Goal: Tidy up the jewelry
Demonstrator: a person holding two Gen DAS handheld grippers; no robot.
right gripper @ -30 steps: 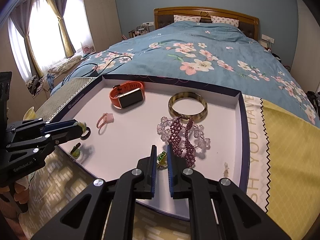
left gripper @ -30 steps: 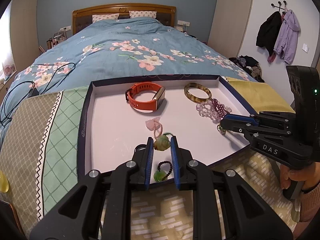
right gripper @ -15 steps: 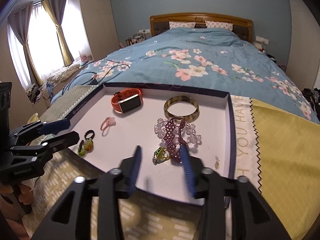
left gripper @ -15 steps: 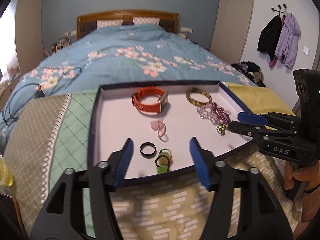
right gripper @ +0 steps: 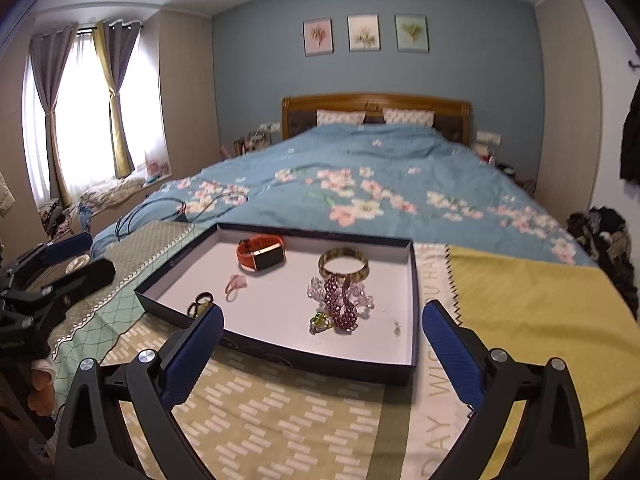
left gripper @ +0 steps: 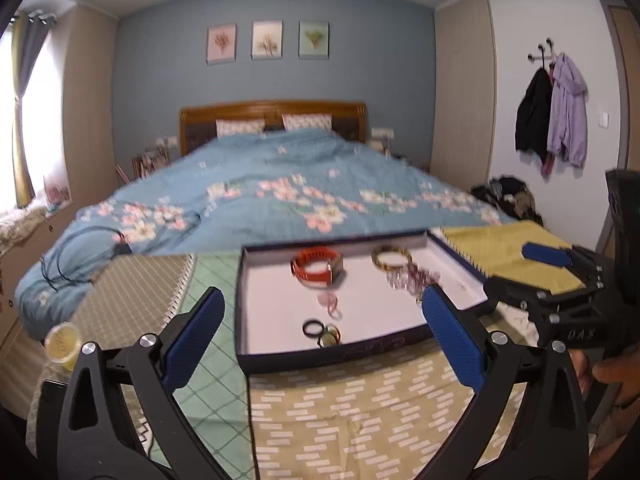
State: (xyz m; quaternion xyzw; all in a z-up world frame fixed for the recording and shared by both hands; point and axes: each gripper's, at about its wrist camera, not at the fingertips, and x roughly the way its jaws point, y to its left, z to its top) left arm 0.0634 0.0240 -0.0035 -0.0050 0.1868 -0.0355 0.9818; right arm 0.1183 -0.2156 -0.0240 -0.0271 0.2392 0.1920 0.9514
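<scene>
A shallow dark-rimmed tray (left gripper: 336, 356) (right gripper: 280, 356) with a white floor lies on the foot of the bed. In it lie an orange watch (left gripper: 316, 268) (right gripper: 260, 257), a brown bangle (left gripper: 392, 258) (right gripper: 343, 266), purple and clear bead bracelets (left gripper: 412, 278) (right gripper: 340, 298), a pink ring (left gripper: 330, 302) (right gripper: 236, 283), a black ring (left gripper: 312, 327) (right gripper: 204, 297), a green-bead piece (left gripper: 330, 336) and a green ring (right gripper: 320, 322). My left gripper (left gripper: 320, 330) is open and empty, back from the tray's near edge. My right gripper (right gripper: 322, 346) is open and empty, likewise pulled back.
Patterned cloths (right gripper: 280, 420) cover the bed's foot under the tray, with a yellow cloth (right gripper: 540, 320) to the right. A black cable (left gripper: 100, 240) lies on the blue floral duvet (left gripper: 280, 184). A yellow-lidded jar (left gripper: 62, 344) stands at the left edge.
Both grippers have opened wide, let go of the green pieces in the tray, and drawn back and up away from it.
</scene>
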